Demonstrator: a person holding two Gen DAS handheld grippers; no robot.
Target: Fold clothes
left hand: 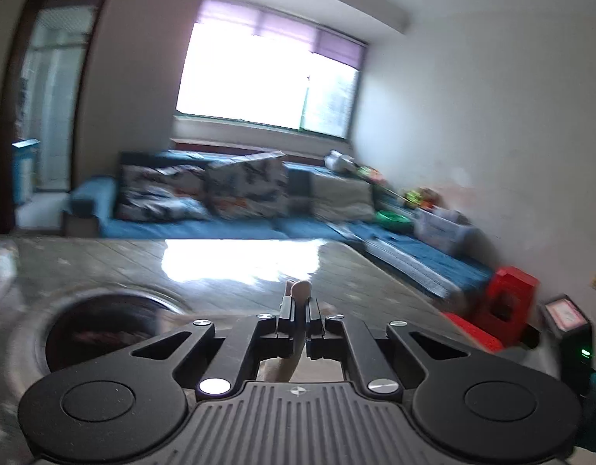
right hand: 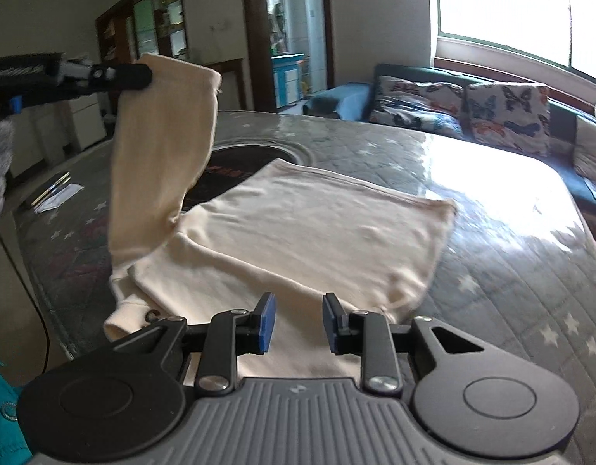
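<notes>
Upper left of the right wrist view: the left claw (right hand: 142, 75) is clamped tight on the cuff end of a sleeve (right hand: 162, 135), which hangs lifted off the cream garment (right hand: 298, 232). In the left wrist view the same claw (left hand: 298, 306) shows a thin strip of cream cloth nipped between the closed fingers.

The bite looks small, near the very edge. Judgement: a quick swing could pull the cuff free and drop the sleeve in a heap short of the body panel.

Centre: the garment lies spread on the desk (right hand: 511, 271), partly over a dark round recess (right hand: 255, 159) at centre left. Risk: fabric sagging into that recess as the sleeve is drawn across, spoiling the crease.

The sleeve root is bunched at lower left, near the desk edge. Nothing pins the body, so a hard pull could drag the whole garment toward the edge or skew it.

Bottom centre: the right claw (right hand: 299, 323) stands part open and empty, above the garment's near edge and not gripping it. Its blue pads (right hand: 268, 321) are clear of the cloth.

Right: bright window glare on the glossy desk may hide the far hem line.
</notes>
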